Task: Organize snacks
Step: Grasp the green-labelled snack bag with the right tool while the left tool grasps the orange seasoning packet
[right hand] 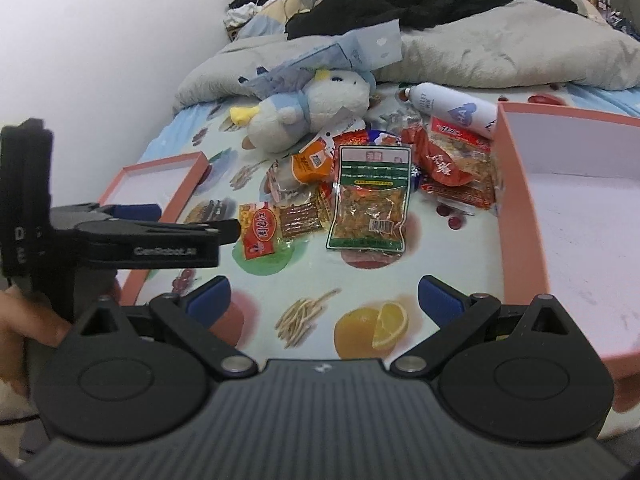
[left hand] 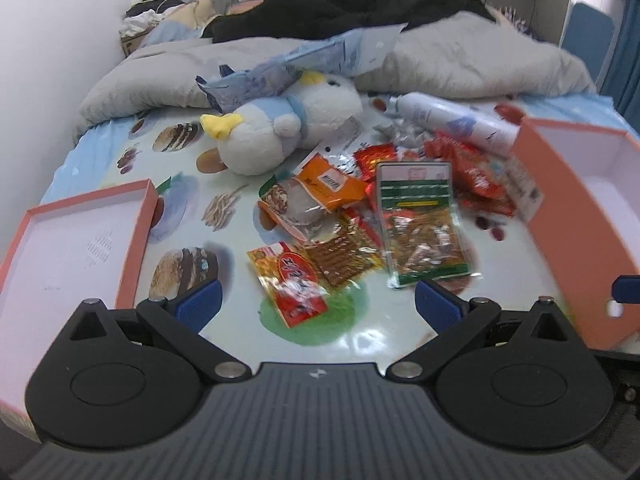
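Observation:
A pile of snack packets lies on the fruit-print sheet. Nearest is a red-and-yellow packet (left hand: 296, 284) (right hand: 260, 232), then a brown-strip packet (left hand: 340, 260) (right hand: 300, 220), a green-edged packet (left hand: 420, 220) (right hand: 372, 200), an orange packet (left hand: 324, 186) (right hand: 312, 164) and red packets (left hand: 480, 172) (right hand: 452, 160). My left gripper (left hand: 318, 304) hangs open just short of the red-and-yellow packet, holding nothing. My right gripper (right hand: 324, 300) is open and empty, well back from the pile. A pink box (left hand: 560, 200) (right hand: 520, 220) stands right of the pile and a pink lid (left hand: 136, 240) (right hand: 184, 188) left of it.
A plush bird (left hand: 280, 132) (right hand: 304, 108) and a white bottle (left hand: 452, 120) (right hand: 452, 108) lie just behind the snacks. Grey bedding (left hand: 460, 60) and black clothes (left hand: 340, 4) fill the far end. A hand (right hand: 24, 328) holds the left gripper (right hand: 184, 222) over the lid.

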`<state>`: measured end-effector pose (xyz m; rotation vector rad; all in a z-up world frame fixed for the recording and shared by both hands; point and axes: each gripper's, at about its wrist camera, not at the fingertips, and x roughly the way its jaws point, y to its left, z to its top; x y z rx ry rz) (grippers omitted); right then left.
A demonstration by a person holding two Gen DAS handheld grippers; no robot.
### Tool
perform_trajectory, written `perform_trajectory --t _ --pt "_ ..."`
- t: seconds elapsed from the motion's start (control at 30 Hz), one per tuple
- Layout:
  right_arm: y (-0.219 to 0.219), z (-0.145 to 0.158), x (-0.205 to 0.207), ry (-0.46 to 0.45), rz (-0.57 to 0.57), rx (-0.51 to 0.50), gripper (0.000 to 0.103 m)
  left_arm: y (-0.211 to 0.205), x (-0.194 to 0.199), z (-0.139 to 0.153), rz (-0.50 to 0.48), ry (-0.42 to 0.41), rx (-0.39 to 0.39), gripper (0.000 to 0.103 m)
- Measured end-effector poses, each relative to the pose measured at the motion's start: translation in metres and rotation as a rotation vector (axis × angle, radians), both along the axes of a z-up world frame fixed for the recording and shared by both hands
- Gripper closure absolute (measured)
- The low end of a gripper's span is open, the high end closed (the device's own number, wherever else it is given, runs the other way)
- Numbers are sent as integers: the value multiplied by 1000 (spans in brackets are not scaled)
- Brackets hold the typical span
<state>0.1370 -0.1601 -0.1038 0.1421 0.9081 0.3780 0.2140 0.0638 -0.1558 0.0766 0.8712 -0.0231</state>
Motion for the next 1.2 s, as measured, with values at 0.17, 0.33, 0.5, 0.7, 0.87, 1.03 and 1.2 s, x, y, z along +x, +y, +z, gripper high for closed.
perform_trajectory --t 0.17,0.33,0.5,0.7,0.87,1.03,1.2 --pt "10 -21 24 20 6 -36 1 5 39 -24 -32 44 2 0" --pt "19 -43 52 36 22 -65 1 9 72 -44 -71 64 61 0" --pt "23 -65 80 48 20 -99 1 12 103 -63 -126 76 101 0" --pt "32 -94 111 50 21 -145 1 6 139 -85 -230 72 178 0" --pt "41 -107 127 22 24 -194 1 -1 160 -97 -338 78 240 0" --pt "46 -121 141 24 26 -226 1 -4 178 -112 -423 84 294 0" --pt "50 -132 150 7 42 -258 3 -6 193 -122 -478 93 329 0"
